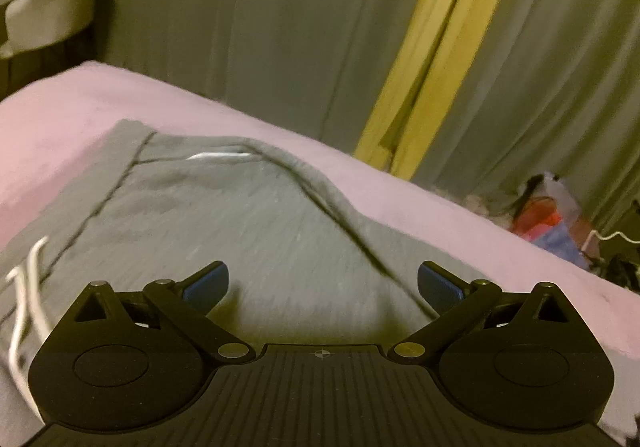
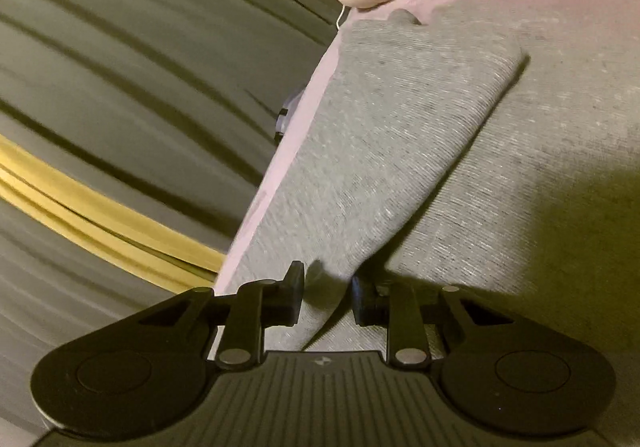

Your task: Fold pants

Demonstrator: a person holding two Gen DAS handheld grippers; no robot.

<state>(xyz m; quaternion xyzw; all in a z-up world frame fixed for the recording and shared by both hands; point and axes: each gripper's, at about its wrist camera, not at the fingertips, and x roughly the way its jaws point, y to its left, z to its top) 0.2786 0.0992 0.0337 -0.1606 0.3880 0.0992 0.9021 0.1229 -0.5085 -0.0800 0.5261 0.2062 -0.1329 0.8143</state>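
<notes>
Your right gripper (image 2: 327, 297): jaws narrow, a folded edge of the grey ribbed knit pants (image 2: 400, 151) lying between them; whether the pads press on it you cannot tell. Your left gripper (image 1: 322, 289): jaws wide, holding nothing, hovering above the same pants.

Pants: spread flat on the pink blanket-covered bed (image 1: 60, 115), white drawstring (image 1: 28, 287) showing at the waist end, one flap already laid over.

Step, as judged: mid-fold, taking the edge. Next move calls for a firm pinch, then carrying it across evenly.

Containers: none visible. Grey curtain with yellow stripe (image 1: 432, 59) behind.
</notes>
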